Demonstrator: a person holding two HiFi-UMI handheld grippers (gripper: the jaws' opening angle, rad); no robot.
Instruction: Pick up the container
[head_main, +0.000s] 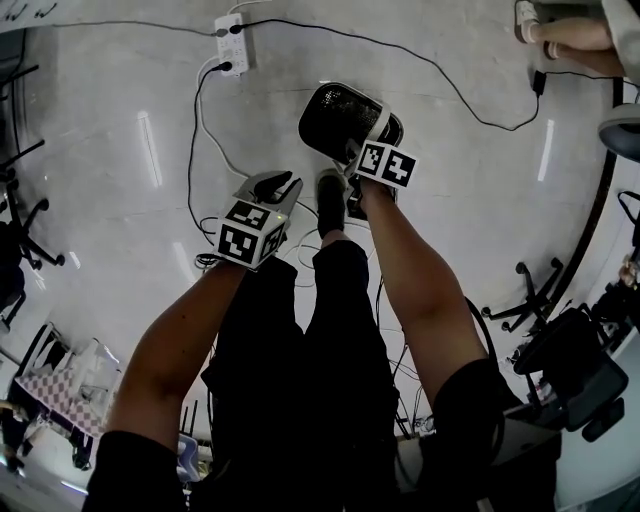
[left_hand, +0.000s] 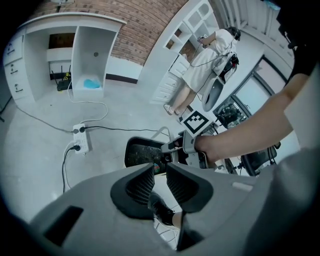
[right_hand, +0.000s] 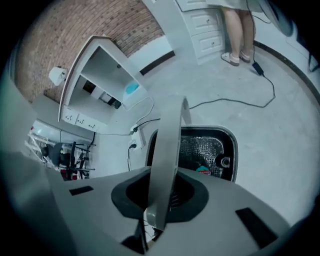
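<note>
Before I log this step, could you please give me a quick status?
Right hand-held gripper shut on the handle of the container. Left hand-held gripper open, empty. Container on floor, cable close beside it.

One container (head_main: 338, 118) stands on the floor (head_main: 110, 150) at twelve o'clock in the head view. There are two grippers: one left gripper (left_hand: 160, 181) and one right gripper (right_hand: 161, 196). One white power strip (head_main: 230, 42) lies at eleven o'clock, with two black plugs in it. Two black chair bases show, one at nine o'clock (head_main: 25, 225) and one at four o'clock (head_main: 525, 300). One other person (left_hand: 206, 62) stands at one o'clock in the left gripper view.
</note>
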